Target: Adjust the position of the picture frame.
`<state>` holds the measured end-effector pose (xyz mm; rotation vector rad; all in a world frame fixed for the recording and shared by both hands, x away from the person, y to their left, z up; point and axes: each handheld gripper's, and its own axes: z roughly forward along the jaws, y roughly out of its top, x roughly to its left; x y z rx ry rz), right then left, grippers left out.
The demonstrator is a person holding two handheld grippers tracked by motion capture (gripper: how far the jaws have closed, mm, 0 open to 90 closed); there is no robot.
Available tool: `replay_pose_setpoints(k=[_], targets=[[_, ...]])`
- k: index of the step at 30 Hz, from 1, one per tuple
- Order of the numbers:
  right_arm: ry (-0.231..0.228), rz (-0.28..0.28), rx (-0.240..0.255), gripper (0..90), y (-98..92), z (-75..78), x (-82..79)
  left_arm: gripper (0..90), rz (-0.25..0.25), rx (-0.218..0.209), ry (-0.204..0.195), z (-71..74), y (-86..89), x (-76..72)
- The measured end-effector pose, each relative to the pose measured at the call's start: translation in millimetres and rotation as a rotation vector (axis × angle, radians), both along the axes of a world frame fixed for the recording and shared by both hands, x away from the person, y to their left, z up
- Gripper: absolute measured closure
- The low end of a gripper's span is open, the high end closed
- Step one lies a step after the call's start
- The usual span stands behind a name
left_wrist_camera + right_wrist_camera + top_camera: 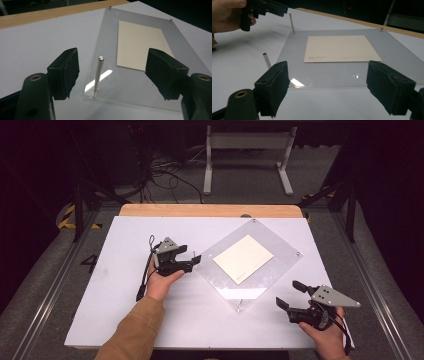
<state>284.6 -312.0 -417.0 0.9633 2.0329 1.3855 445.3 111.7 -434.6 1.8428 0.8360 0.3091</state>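
Note:
A clear acrylic plate (280, 240) lies turned like a diamond on the white table, with a cream card (243, 259) under it. Thin metal pins stand upright at its corners. My left gripper (189, 254) is open at the plate's left corner. In the left gripper view one pin (99, 72) stands between the apart jaws of the left gripper (112, 72), touching neither. My right gripper (290, 294) is open near the plate's near corner, short of its edge (332, 85). The right gripper view shows a second pin (266, 60) just beyond its left pad (274, 87).
The white table top (125, 310) has a wooden strip (210, 210) along its back edge. A short screw head (381, 29) marks the plate's far corner. Behind the table stand a white metal frame (247, 150) and loose cables (160, 170) on the floor.

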Motion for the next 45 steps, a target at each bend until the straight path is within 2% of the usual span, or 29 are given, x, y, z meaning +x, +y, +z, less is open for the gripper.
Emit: replay_pose_setpoints(k=[3, 6, 9, 12, 13, 19, 24, 34, 38, 41, 42, 45], targets=[[0.021, 0.031, 0.001, 22.5, 3.2, -0.9, -0.3, 28.0, 0.013, 0.026, -0.012, -4.1, -3.5, 2.5], [0.033, 0.069, -0.004, 28.0, 6.4, -1.9, -0.3, 33.6, 0.026, 0.039, -0.011, -8.8, -3.2, 6.6], [0.039, 0.091, -0.009, 29.9, 9.1, -2.3, -0.2, 36.1, 0.033, 0.039, 0.000, -11.9, -3.1, 8.2], [0.039, 0.143, -0.026, 34.2, 17.5, -3.0, -1.0, 36.9, 0.022, 0.036, 0.013, -11.9, -3.3, 6.5], [0.040, 0.156, -0.033, 35.5, 19.7, -3.1, -1.0, 36.9, 0.019, 0.041, 0.005, -10.8, -2.8, 5.9], [0.042, 0.270, -0.065, 45.5, 44.2, -7.0, 5.8, 37.0, 0.012, 0.042, -0.014, -5.9, -3.4, 2.0], [0.051, 0.333, -0.117, 57.7, 66.0, -11.9, 12.7, 37.9, 0.023, 0.046, -0.010, -7.4, -1.3, 3.9], [0.063, 0.364, -0.161, 70.2, 83.7, -18.8, 26.3, 39.4, 0.017, 0.038, -0.010, -5.2, -2.2, 1.1], [0.061, 0.373, -0.202, 83.1, 91.0, -21.0, 28.8, 39.4, 0.013, 0.034, -0.020, -2.8, -0.4, 0.1], [0.067, 0.371, -0.218, 83.5, 93.4, -18.5, 28.7, 39.7, 0.017, 0.038, -0.024, -2.1, 1.0, 0.0], [0.069, 0.366, -0.217, 83.6, 93.9, -17.5, 28.3, 39.7, 0.018, 0.049, -0.030, -1.8, 1.8, 0.3], [0.079, 0.360, -0.206, 83.8, 94.9, -14.2, 28.9, 40.0, 0.030, 0.045, -0.023, -1.1, 3.9, -0.2]])
